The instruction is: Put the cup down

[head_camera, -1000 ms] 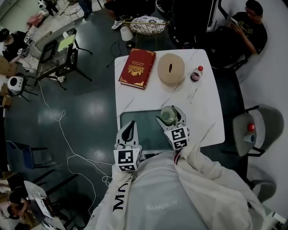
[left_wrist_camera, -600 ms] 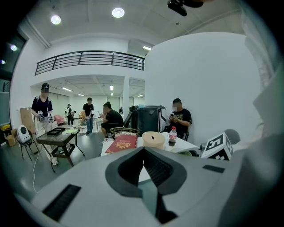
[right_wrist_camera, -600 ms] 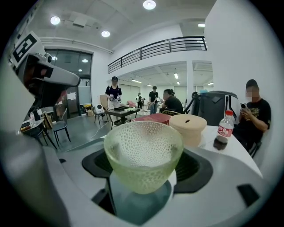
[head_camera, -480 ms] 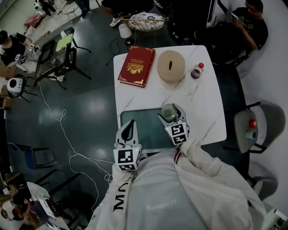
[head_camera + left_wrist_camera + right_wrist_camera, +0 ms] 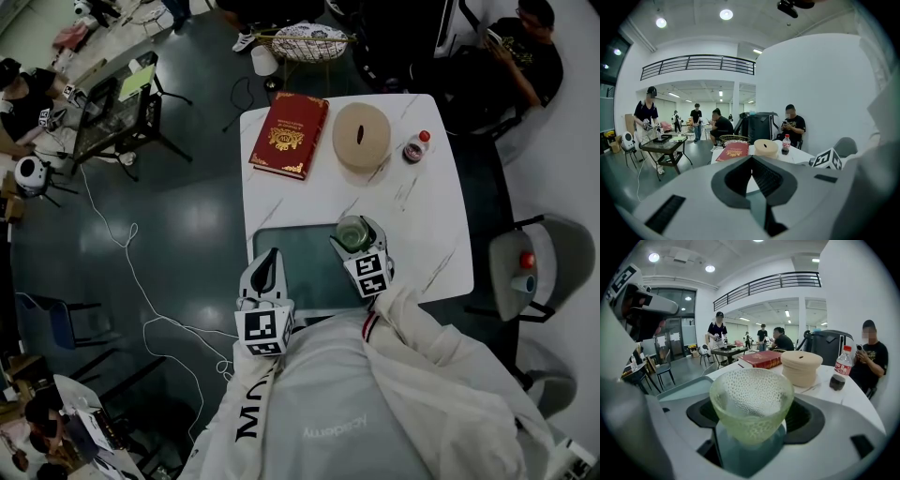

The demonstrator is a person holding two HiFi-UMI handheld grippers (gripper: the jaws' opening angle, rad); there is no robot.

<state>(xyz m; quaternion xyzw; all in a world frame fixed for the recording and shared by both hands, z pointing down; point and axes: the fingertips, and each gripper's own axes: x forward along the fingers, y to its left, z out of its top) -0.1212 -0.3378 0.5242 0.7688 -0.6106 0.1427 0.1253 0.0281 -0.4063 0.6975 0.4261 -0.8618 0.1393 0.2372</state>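
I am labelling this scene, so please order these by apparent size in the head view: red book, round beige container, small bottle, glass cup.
1. red book
2. round beige container
3. glass cup and small bottle: nearly alike; the cup may be nearer the camera, so unranked.

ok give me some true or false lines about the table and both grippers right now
1. The right gripper holds a pebbled glass cup. True.
2. The left gripper grips the red book. False: its jaws are together on nothing, and the book lies at the far side of the table.
3. The bottle has a blue cap. False: the cap is red.
4. A round beige lidded box sits between book and bottle. True.
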